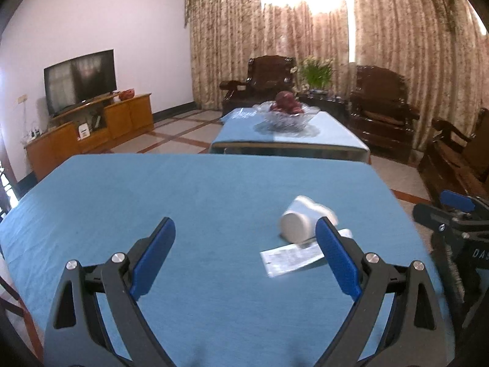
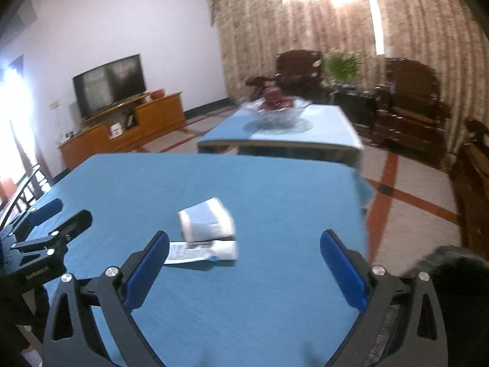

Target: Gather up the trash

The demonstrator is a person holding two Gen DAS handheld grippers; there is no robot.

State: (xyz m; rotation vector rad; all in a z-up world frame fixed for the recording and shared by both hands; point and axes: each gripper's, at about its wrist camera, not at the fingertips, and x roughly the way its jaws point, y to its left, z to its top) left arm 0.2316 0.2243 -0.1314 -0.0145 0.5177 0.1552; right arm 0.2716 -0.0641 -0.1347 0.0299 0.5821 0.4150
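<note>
A crumpled white paper cup [image 1: 301, 220] lies on its side on the blue tablecloth [image 1: 183, 202], with a flat printed wrapper [image 1: 290, 258] in front of it. In the right wrist view the cup [image 2: 207, 221] and wrapper [image 2: 195, 252] lie ahead and left of centre. My left gripper [image 1: 244, 250] is open and empty above the cloth, its right finger just beside the cup. My right gripper [image 2: 244, 260] is open and empty, the trash near its left finger. The right gripper shows at the right edge of the left wrist view [image 1: 455, 214]; the left gripper shows at the left edge of the right wrist view [image 2: 52, 220].
A second blue-covered table [image 1: 321, 128] beyond holds a glass bowl [image 1: 287, 116] of red fruit. A TV [image 1: 81, 79] on a wooden cabinet [image 1: 91, 134] stands at left. Dark wooden armchairs [image 1: 382, 107] and curtains line the back; tiled floor lies to the right.
</note>
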